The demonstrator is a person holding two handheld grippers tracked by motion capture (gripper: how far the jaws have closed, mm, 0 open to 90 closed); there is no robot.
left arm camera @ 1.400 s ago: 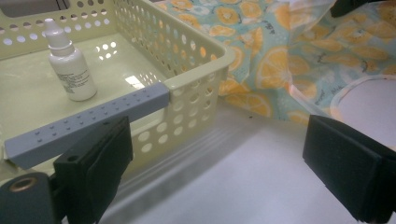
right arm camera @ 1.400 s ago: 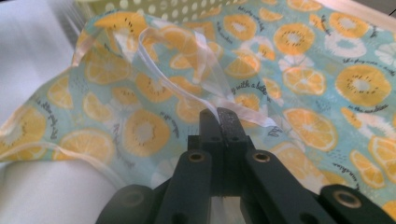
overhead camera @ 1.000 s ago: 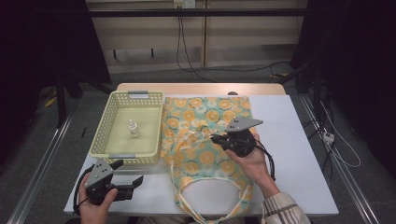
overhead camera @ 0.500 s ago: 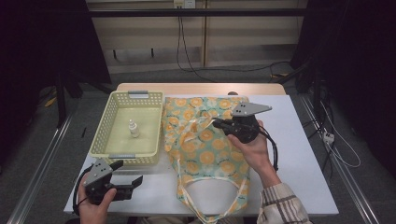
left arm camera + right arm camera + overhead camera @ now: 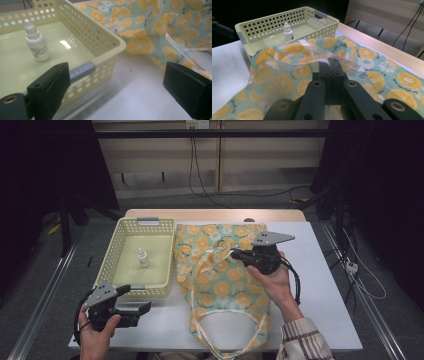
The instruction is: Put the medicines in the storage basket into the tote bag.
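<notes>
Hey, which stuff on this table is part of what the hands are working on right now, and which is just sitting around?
In use:
- fruit-print tote bag
- its white handle, pinched in the right gripper

Lying about:
- yellow basket
- small dropper bottle standing inside it
- left gripper, jaws open, holding nothing

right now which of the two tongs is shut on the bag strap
The right tongs, over the fruit-print bag, are clamped on its pale strap. The left tongs stand wide open beside the yellow basket, holding nothing.
</notes>
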